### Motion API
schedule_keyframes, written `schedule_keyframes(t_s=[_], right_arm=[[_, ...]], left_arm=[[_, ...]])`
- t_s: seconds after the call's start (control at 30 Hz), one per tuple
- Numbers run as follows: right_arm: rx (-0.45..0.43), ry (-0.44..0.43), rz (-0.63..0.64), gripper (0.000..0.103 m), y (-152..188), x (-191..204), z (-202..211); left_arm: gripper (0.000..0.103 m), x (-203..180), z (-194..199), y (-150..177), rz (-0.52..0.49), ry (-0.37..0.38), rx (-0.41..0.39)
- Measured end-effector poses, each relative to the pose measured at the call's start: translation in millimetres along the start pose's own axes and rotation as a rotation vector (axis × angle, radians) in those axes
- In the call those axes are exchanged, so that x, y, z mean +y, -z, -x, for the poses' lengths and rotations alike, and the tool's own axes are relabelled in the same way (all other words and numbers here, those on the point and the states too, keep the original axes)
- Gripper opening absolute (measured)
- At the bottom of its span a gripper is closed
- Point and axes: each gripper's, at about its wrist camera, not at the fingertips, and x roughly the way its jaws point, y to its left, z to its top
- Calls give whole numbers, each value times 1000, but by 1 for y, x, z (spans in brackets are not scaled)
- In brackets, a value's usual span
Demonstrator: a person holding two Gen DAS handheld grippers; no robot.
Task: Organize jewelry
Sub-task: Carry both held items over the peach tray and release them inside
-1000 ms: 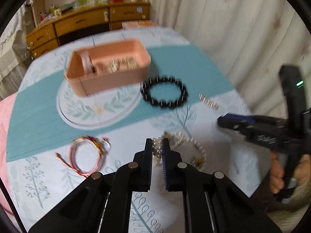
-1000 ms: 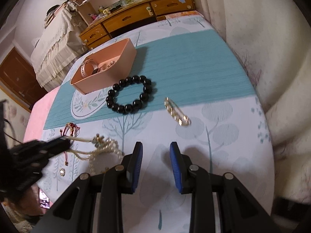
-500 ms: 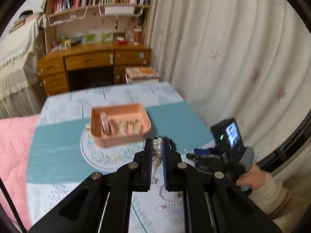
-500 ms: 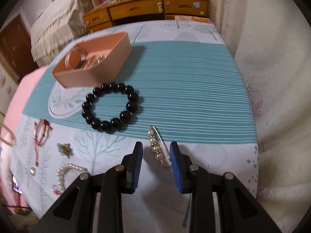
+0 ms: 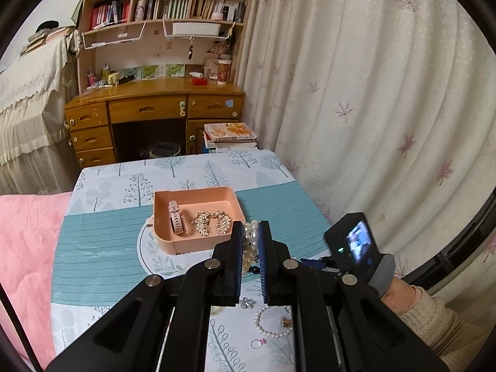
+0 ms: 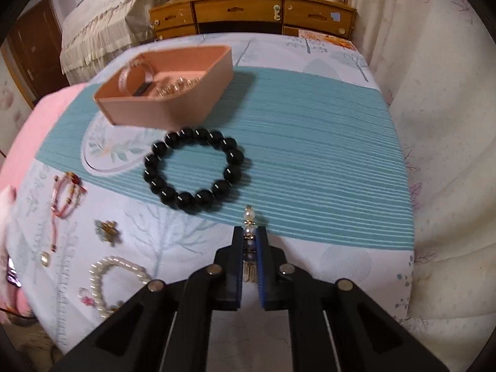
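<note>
Two grippers clamped: left gripper (image 5: 250, 241) pinches pearl strand (image 5: 251, 232) aloft near pink tray (image 5: 201, 245); right gripper (image 6: 250, 248) grips pearl pin (image 6: 249, 217), seemingly on tablecloth (image 6: 341, 155) beside black bracelet (image 6: 192, 167).

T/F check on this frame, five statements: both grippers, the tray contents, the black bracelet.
1. The left gripper is shut on a pearl strand. True.
2. The right gripper hangs open over bare cloth. False: its jaws are shut on a pearl pin.
3. The pink tray holds a watch and a gold piece. True.
4. The black bead bracelet lies inside the tray. False: it lies on the teal runner beside the tray.
5. A pearl bracelet lies on the tablecloth. True.
</note>
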Motion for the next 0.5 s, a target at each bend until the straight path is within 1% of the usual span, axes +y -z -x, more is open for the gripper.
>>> schedule_keyframes(t_s=[0.17,0.3,0.4,0.5], right_arm=[[-64,-99,-38,7,-24,5,32],[-137,-179,-54,7,-56,15,63],[-181,-203,-55,7,-78,25,75],[-209,-225,-76,7,-102,36,75]], left_arm=[[7,7,-1,-5,-6,-45,-5],[7,13,-5,-15,-19,-91,-18],[7,18,-9,-26,-20,-119,-30],[7,26,-20,-38,-16,-152,-49]])
